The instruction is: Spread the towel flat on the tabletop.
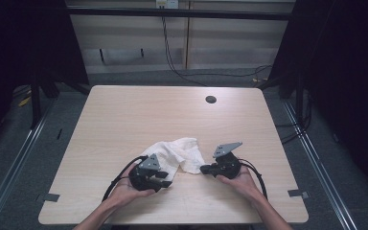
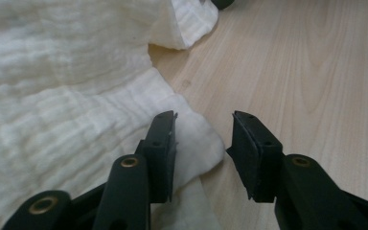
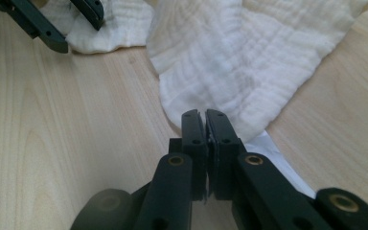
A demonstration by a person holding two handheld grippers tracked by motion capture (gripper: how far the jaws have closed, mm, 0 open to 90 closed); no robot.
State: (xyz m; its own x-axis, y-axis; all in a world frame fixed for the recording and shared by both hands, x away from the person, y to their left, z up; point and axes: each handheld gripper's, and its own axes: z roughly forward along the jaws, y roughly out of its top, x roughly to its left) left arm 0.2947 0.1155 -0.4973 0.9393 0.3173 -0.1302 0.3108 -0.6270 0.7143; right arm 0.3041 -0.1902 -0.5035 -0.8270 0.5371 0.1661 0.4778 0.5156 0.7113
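Left tool (image 2: pixel 203 143): my jaws stand spread, with a rounded fold of the cloth's edge between them; the pads do not press it yet. In the high view this tool (image 1: pixel 165 179) sits at the cloth's left lower edge.
Cloth (image 1: pixel 175 155): a white, crinkled gauze piece, lying rumpled on the tabletop (image 1: pixel 139 115) between my two hands, nearer my side than the far edge.
Feel: I judge it very light, soft and limp; it will sag and drape from any point I lift, and it will not slide out easily because the weave is rough.
Where to hold: at hems and corners, where the cloth doubles up and gives the pads something thick; the fold at my left tool looks a fair spot.
Right tool (image 3: pixel 205 120): my jaws are pressed together, pinching a corner of the cloth (image 3: pixel 239 57), which fans out from the tips. In the high view it (image 1: pixel 203 169) meets the cloth's right lower corner.
Risk: pulling hard may stretch the thin gauze.
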